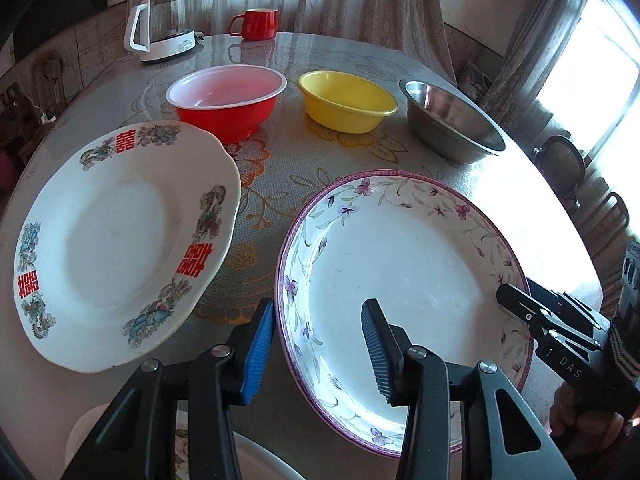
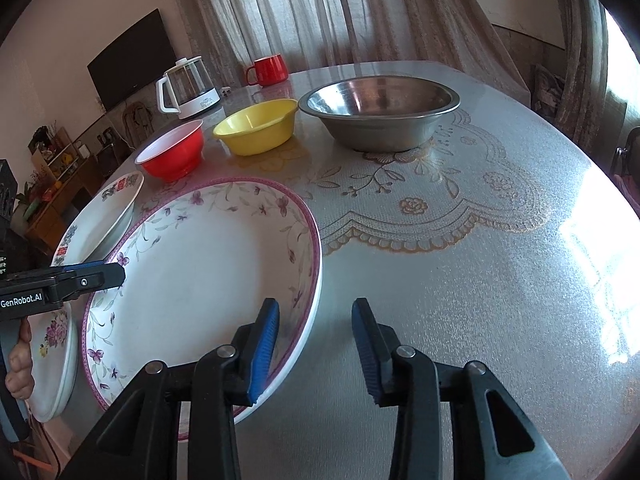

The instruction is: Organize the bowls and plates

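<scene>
A deep white plate with purple flowers and a purple rim (image 1: 400, 264) (image 2: 200, 272) lies near the table's front. My left gripper (image 1: 318, 301) straddles its left rim, one pad outside and one over the inside, with gaps showing. My right gripper (image 2: 316, 300) straddles the opposite rim; its left pad lies over the inner wall, and table shows between the rim and its right pad. A white plate with red characters (image 1: 116, 240) lies to the left. Behind stand a red bowl (image 1: 228, 100), a yellow bowl (image 1: 346, 100) and a steel bowl (image 1: 452, 120).
A third flowered plate (image 2: 52, 360) lies at the near table edge under my left hand. A white kettle (image 1: 160, 24) and a red mug (image 1: 256, 24) stand at the back. The lace-patterned table (image 2: 460, 260) is round; chairs stand off its right side.
</scene>
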`<action>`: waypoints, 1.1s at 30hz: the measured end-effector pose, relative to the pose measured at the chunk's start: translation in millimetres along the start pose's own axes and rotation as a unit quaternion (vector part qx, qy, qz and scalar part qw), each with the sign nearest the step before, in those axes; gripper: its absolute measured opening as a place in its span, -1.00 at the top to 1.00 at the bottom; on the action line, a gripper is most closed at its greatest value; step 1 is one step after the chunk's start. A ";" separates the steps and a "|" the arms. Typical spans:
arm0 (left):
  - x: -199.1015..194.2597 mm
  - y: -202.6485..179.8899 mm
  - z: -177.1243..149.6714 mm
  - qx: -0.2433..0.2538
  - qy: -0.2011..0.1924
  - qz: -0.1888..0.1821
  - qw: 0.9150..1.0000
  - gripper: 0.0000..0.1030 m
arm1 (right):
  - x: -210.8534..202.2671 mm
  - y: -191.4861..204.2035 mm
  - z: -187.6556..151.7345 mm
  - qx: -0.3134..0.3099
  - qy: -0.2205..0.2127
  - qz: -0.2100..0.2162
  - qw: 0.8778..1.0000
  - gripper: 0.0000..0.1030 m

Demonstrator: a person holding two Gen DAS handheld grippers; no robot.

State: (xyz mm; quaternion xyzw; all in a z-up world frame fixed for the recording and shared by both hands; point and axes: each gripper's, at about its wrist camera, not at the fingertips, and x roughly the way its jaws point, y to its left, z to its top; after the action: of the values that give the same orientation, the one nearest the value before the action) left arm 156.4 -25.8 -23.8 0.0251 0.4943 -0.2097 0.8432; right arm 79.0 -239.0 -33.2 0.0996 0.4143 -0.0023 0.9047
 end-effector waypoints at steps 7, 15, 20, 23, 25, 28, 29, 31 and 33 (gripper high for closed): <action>4.1 -3.5 3.4 -0.011 -0.005 0.019 1.000 0.13 | 1.1 -0.2 0.7 0.001 0.001 0.015 1.000 0.46; 12.5 -17.8 13.0 -0.007 -0.007 -0.010 1.000 0.19 | 2.9 -24.0 4.7 0.082 0.016 0.064 0.994 0.64; 21.9 -16.3 23.8 -0.012 -0.003 -0.010 1.000 0.19 | 2.8 -44.0 4.1 0.126 0.031 0.109 0.986 0.64; 27.2 -26.9 28.2 0.016 -0.014 0.028 0.999 0.19 | 3.2 -37.0 4.1 0.108 0.030 0.098 0.989 0.64; 30.0 -29.2 31.0 0.021 -0.016 0.036 0.999 0.19 | 3.3 -30.2 4.7 0.094 0.025 0.080 0.992 0.64; 29.1 -21.5 34.4 0.002 -0.015 0.025 1.000 0.19 | 3.1 -14.3 6.1 0.050 0.015 0.031 0.998 0.64; 28.0 -19.9 34.0 -0.001 -0.017 0.026 1.000 0.19 | 2.9 -5.9 5.4 0.023 0.009 0.009 1.000 0.60; 24.4 -19.6 30.6 -0.002 -0.020 0.026 0.999 0.19 | 2.7 9.0 1.3 -0.022 -0.002 -0.032 0.999 0.53; 18.8 -24.1 25.9 0.010 -0.029 0.036 0.999 0.19 | 1.7 16.5 -1.6 -0.043 -0.015 -0.057 0.997 0.49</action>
State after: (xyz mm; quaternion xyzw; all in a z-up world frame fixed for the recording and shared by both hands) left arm 176.5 -60.4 -22.5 0.0447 0.4666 -0.1850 0.8637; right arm 80.4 -222.4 -32.6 0.0365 0.4057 -0.0374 0.9125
